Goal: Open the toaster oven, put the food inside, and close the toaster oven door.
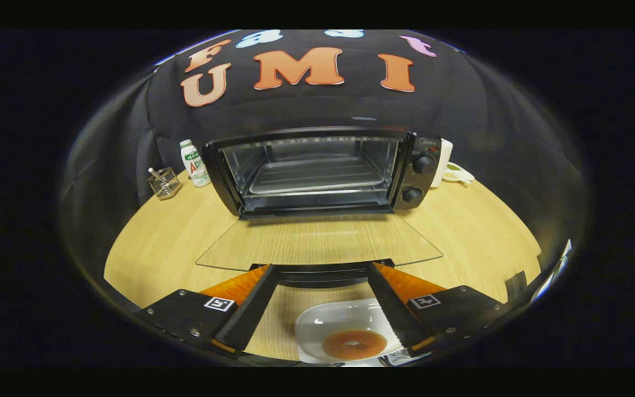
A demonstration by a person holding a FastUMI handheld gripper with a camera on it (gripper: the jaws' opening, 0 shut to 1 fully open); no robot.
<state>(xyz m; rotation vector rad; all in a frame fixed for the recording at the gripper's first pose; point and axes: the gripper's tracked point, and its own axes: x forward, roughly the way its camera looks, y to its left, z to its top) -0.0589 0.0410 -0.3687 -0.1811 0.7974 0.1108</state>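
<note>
Nearest me, the doughnut (354, 343) lies on its white plate (317, 325), low between my fingers, and my jaws (322, 271) stand wide and empty above it. Beyond them the glass door (317, 242) lies flat open on the desk (157, 248) before the toaster oven (317, 171). I judge the pickup is next: drop straight down, centre on the ring, pinch gently across it.

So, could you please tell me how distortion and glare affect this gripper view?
In the gripper view, fisheye bends the table edge into a curve; the open glass door is see-through with faint sheen; glare spots the white dish under the donut; the open gripper looks sharp.
</note>
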